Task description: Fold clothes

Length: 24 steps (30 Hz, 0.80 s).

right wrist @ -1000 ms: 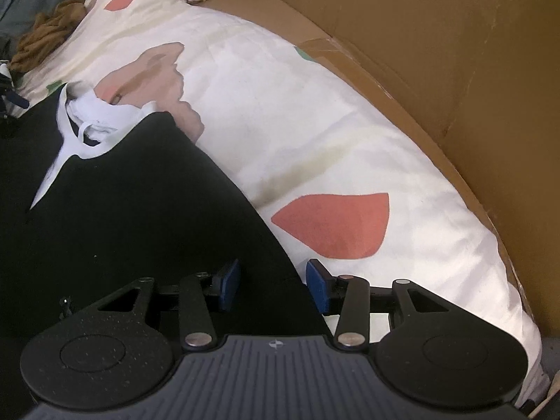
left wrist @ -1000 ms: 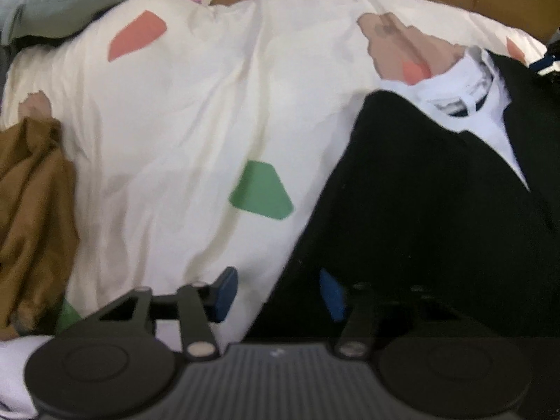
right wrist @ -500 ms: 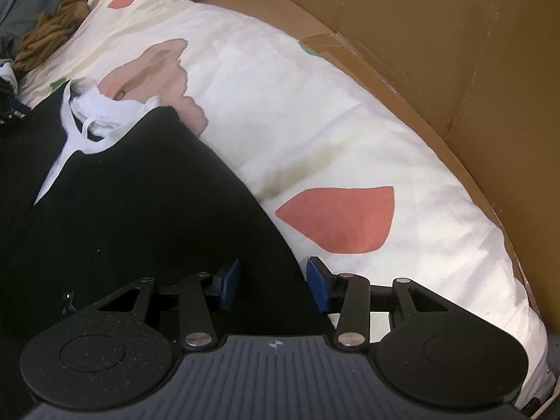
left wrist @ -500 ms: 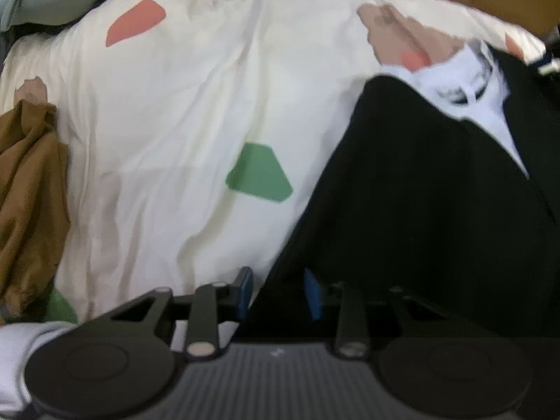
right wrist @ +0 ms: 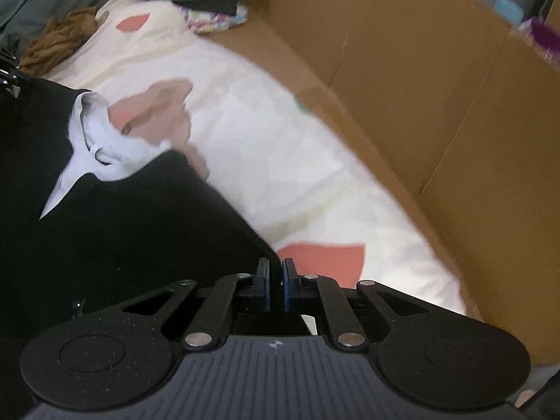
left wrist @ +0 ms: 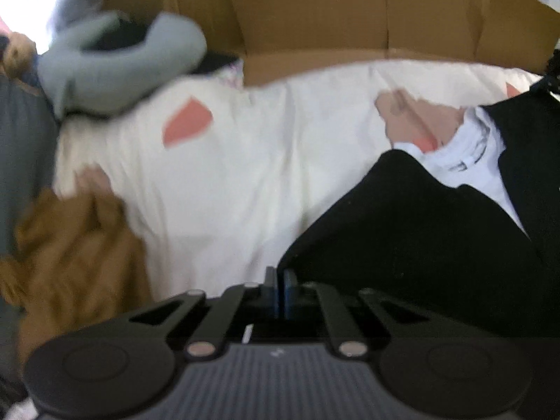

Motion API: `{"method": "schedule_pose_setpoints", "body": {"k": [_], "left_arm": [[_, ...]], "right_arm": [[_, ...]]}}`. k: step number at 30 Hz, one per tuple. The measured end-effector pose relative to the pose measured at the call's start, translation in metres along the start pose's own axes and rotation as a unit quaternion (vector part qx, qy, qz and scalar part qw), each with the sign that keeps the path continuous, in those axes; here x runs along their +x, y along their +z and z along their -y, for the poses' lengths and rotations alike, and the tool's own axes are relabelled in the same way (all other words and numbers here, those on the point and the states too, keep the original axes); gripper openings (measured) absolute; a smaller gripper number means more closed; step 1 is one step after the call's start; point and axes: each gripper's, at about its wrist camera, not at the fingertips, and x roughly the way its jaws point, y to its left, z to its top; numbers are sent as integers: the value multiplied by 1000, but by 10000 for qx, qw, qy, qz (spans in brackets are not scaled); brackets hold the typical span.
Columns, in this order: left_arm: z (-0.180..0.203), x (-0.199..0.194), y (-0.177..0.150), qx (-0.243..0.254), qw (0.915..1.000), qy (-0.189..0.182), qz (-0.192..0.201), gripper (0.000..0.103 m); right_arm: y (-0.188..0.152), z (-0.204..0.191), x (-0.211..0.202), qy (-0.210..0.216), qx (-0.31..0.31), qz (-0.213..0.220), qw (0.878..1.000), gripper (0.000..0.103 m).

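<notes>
Two grips, one garment: your left gripper (left wrist: pixel 280 285) and right gripper (right wrist: pixel 275 281) each have their jaws pressed together at a near corner of the black garment (left wrist: pixel 437 245). In the left view the blue pads meet right at the garment's left-hand lower edge; in the right view they meet at its right-hand lower edge. Dark cloth runs up to both pairs of pads, though the pinched fabric itself is hard to make out against the black linkage, so read the hold as likely, not certain. Garment lies on the cream bedcover (left wrist: pixel 245 182) with its long axis running away from you, white collar (left wrist: pixel 469 150) at the far end, hem nearest the jaws. That is the relation to work from: the cloth stretches forward from both grippers, so a fold would carry the near edge up and over toward the collar. Neither hand is nearer; they sit level across the hem. Brown garment (left wrist: pixel 70 255) bunches just left of your left gripper, clear of the black one. Cardboard wall (right wrist: pixel 437 105) closes in on the right side, near the bedcover's edge.
</notes>
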Motion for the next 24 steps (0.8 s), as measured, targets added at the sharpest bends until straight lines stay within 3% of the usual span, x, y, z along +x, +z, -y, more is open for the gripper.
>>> {"method": "schedule_pose_setpoints", "body": {"k": [5, 11, 24], "left_arm": [[-8, -10, 25, 9, 9982, 485, 364, 3], [-32, -4, 45, -52, 9950, 872, 490, 3], [-48, 32, 67, 13, 9920, 1158, 507, 3]], "right_arm": [[21, 3, -11, -237, 35, 369, 9990, 5], [46, 7, -8, -431, 38, 643, 9970, 5], [74, 11, 19, -806, 75, 697, 9943, 4]]}}
